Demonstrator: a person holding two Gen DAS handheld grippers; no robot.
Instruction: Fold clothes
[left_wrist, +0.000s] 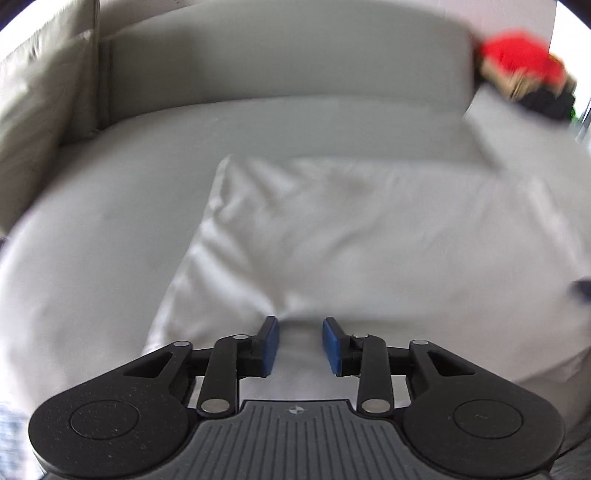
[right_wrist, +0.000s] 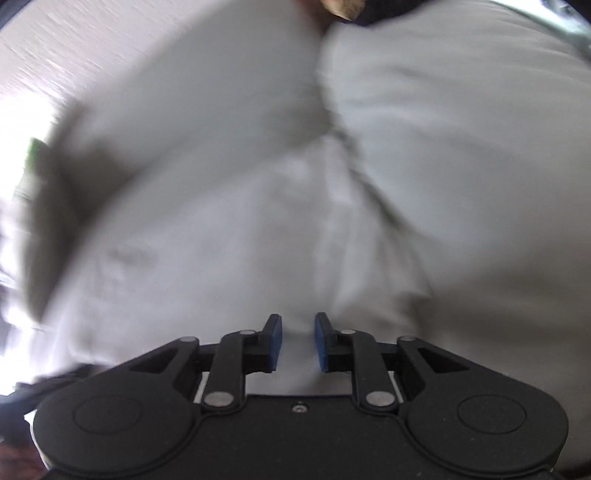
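Observation:
A white garment (left_wrist: 351, 236) lies spread and wrinkled on a light grey sofa seat (left_wrist: 110, 206). My left gripper (left_wrist: 300, 345) is open, its blue pads (left_wrist: 271, 343) apart just above the garment's near edge, holding nothing. In the right wrist view the same white cloth (right_wrist: 258, 236) fills the blurred middle, lying against the sofa cushions. My right gripper (right_wrist: 297, 341) is open close over the cloth, with a gap between its blue pads (right_wrist: 322, 343) and nothing held.
The sofa backrest (left_wrist: 280, 62) runs across the far side, with a beige cushion (left_wrist: 40, 96) at the left. A pile of red, tan and dark clothes (left_wrist: 528, 70) sits on the sofa's far right. The seam between two cushions (right_wrist: 328, 122) runs down the right wrist view.

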